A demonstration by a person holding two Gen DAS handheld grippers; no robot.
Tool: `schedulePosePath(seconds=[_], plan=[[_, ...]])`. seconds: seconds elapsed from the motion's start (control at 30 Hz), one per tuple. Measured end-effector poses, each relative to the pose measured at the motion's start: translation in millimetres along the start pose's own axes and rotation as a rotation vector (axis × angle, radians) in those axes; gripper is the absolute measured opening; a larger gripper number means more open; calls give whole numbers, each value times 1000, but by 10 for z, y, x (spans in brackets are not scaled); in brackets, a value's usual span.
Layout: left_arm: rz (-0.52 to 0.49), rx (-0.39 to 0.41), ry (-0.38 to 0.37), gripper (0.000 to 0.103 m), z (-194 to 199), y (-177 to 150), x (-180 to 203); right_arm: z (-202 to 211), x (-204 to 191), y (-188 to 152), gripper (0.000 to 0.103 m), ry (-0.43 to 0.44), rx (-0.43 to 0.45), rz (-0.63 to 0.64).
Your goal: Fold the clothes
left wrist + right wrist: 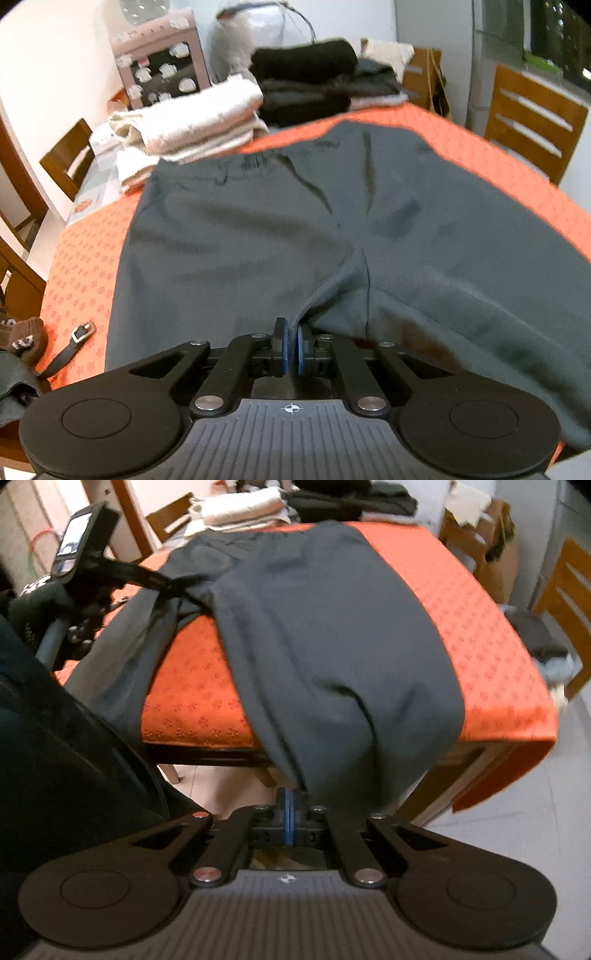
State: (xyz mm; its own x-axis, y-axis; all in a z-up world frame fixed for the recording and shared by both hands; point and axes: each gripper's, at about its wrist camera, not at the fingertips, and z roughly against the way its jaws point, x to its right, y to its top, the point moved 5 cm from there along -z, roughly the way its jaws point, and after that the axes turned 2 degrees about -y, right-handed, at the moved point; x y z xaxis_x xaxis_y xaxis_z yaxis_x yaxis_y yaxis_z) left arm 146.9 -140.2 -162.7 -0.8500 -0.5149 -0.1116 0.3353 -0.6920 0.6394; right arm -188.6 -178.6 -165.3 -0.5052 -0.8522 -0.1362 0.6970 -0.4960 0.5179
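Trousers, dark grey and of soft knit cloth (295, 221), lie spread across my orange patterned tablecloth (81, 266) on the table, waistband at the far end near the stacks of folded cream towels (192, 118) and folded black clothes (310, 81), legs running back toward me. My left hand-held gripper (291, 345) has its blue pads almost together, pinching a ridge of cloth at the crotch seam. My right hand-held gripper (290, 819) has its jaws fully together, and one trouser leg (332, 646) hangs off the near table edge straight into them, so I judge it has the hem, though the exact pinch is blurred. From the right wrist view the left hand-held gripper (173, 585) sits well over to the left, holding the other leg bunched up. What matters for my coming move: the garment's long axis runs straight away from both hand-held grippers, with the waistband farthest off. I expect to carry one leg across onto the other, so the right hand, holding the overhanging end, has the longer sweep; the left, already at the middle, would act as the hinge
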Motion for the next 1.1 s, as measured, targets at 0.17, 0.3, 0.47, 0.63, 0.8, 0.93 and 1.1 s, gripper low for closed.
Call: schedulePosePath(seconds=[0.17, 0.3, 0.47, 0.63, 0.8, 0.93, 1.1], plan=[[20, 7, -75, 15, 136, -68, -53, -20, 175, 41, 7, -36, 20, -71], [74, 20, -167, 15, 339, -81, -36, -11, 432, 183, 14, -72, 52, -100], [103, 28, -309, 17, 527, -81, 168, -21, 855, 410, 22, -76, 94, -133], [129, -29, -312, 19, 457, -102, 501, -230, 1267, 685, 33, -20, 86, -123], [229, -94, -246, 19, 354, -165, 771, -567, 1568, 938, 34, 75, 22, -50], [331, -103, -180, 19, 386, -261, 998, -800, 1680, 1090, 34, 162, -18, 3], [451, -86, -110, 19, 492, -375, 1279, -944, 1648, 1185, 8, 276, -54, 91]])
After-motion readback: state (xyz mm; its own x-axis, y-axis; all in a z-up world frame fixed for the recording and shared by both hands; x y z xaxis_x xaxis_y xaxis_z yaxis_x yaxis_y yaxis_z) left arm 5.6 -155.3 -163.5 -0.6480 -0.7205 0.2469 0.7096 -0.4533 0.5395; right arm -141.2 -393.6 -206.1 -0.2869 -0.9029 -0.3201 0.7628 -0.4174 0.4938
